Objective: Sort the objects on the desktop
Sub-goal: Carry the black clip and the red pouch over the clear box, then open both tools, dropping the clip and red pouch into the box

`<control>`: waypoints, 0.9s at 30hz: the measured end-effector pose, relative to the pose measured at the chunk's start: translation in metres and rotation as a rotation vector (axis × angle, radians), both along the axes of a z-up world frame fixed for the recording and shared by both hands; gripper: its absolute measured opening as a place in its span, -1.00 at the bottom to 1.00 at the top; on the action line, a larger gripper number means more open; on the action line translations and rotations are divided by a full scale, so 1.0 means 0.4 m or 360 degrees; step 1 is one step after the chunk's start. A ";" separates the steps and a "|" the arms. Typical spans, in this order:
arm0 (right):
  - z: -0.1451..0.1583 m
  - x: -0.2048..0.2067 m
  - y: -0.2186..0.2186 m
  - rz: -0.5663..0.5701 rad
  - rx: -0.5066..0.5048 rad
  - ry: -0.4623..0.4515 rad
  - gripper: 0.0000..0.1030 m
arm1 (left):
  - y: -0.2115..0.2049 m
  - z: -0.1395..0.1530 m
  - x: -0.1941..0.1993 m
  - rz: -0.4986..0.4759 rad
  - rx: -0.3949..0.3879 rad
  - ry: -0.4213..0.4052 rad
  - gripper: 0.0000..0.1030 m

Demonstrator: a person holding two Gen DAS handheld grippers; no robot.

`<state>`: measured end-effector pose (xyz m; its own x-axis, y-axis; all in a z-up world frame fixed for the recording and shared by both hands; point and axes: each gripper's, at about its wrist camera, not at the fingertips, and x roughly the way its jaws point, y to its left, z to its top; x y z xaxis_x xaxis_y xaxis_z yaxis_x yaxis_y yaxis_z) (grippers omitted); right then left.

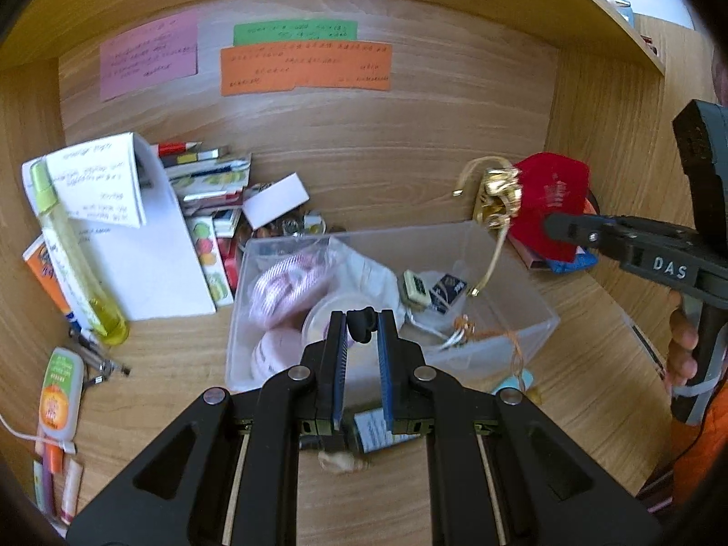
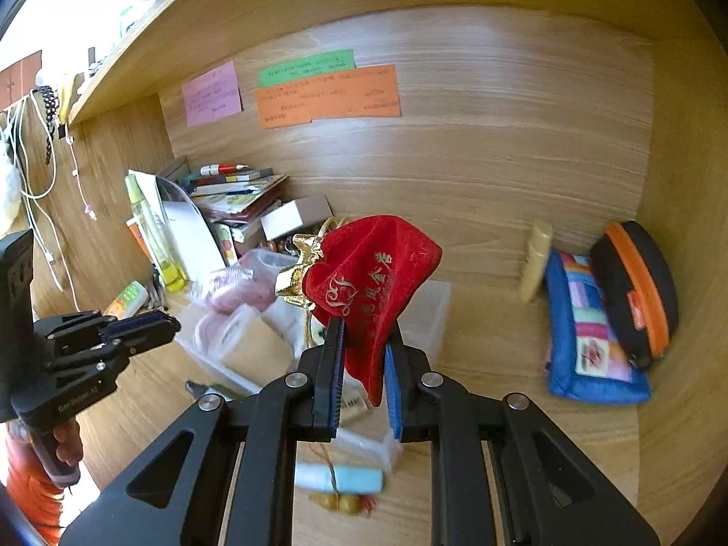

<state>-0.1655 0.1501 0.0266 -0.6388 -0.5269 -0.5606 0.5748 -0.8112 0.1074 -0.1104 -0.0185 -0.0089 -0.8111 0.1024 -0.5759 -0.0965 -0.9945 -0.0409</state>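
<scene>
The pouch (image 2: 364, 291), red velvet with gold lettering and a gold ribbon (image 2: 298, 280) at its neck, hangs pinched in your right gripper (image 2: 364, 332), lifted above the clear bin (image 1: 509, 314) and clear of the desk (image 2: 500, 455). Your left gripper (image 1: 361, 325) is pressed together on a small black piece (image 1: 361, 323) held at its tips, poised over the near side of that bin. Inside the bin lie pink striped rolls (image 1: 286, 282), a round tub (image 1: 327, 318), small cards (image 1: 448, 291) and loose gold cord (image 1: 468, 332). Just in front of the bin, on the desk, rest a pale blue tube (image 2: 339, 477) and a yellow tassel (image 2: 339, 503). To your right, against the side wall, a blue patchwork purse (image 2: 591, 332) leans on a black case (image 2: 637, 291) with an orange zip, and a cream bottle (image 2: 537, 259) stands beside them. To your left sit a stack of books (image 1: 204, 173), a white folder (image 1: 150, 250) and a yellow-green spray bottle (image 1: 73, 250). Pink (image 1: 148, 54), green (image 1: 295, 32) and orange (image 1: 305, 68) notes are stuck on the back wall.
</scene>
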 end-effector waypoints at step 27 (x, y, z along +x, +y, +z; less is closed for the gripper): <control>-0.159 -0.150 -0.084 -0.0016 -0.0015 -0.0305 -0.66 | 0.082 -0.058 -0.241 -0.0063 0.0003 -0.0160 -0.77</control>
<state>-0.2256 0.1163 -0.0368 -0.5258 -0.5267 -0.6679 0.5350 -0.8152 0.2217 -0.2067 0.0142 -0.0320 -0.7445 0.1346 -0.6539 -0.1312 -0.9899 -0.0544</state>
